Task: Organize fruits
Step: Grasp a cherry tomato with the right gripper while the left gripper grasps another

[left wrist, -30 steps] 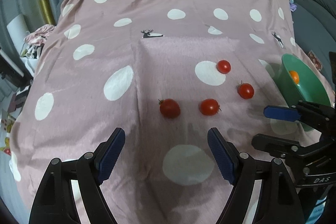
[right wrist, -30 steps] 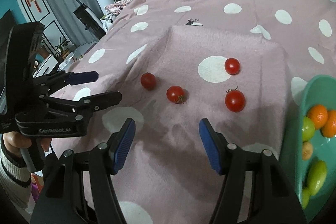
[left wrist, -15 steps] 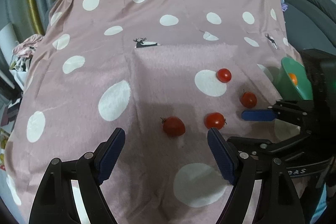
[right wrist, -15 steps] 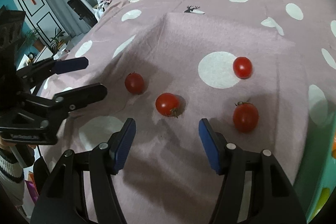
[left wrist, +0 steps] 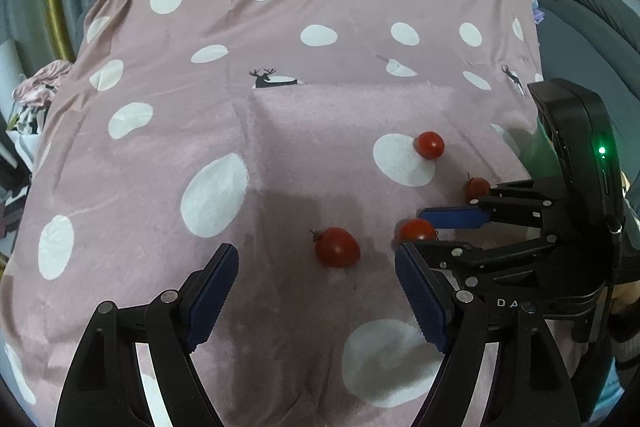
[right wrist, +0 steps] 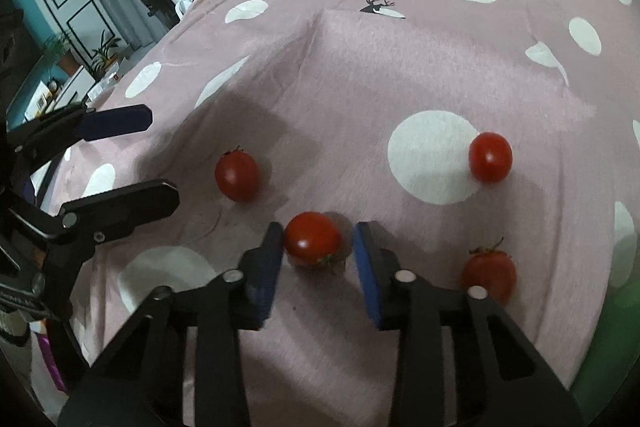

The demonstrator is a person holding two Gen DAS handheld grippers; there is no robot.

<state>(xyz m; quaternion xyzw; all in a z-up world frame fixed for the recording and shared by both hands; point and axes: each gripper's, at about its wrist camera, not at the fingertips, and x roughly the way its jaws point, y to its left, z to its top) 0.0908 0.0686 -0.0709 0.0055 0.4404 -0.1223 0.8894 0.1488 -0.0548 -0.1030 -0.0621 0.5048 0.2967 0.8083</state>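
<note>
**Inspector A:** Right tool, state?

**Inspector B:** Jaws closing on the glossy round red cherry tomato, which sits between the tips on the pink fabric cloth with white dots. 1 blue pad is against its skin. The other is right at its far side, and I cannot tell whether a sliver of gap is left there.

**Inspector A:** Left tool?

**Inspector B:** Spread wide, gripping nothing. The dark oval red cherry tomato with a stem lies just ahead of its tips, roughly centred between them and touching neither.

**Inspector A:** Remaining fruit?

**Inspector B:** 2 more. The round red cherry tomato at the edge of a white dot lies ahead and to the right of the right tool, well apart. The red cherry tomato with a green calyx lies just beside the right tool's right finger, blurred.

**Inspector A:** Receptacle?

**Inspector B:** A green bowl lies beyond the right tool, mostly hidden behind it.
</note>
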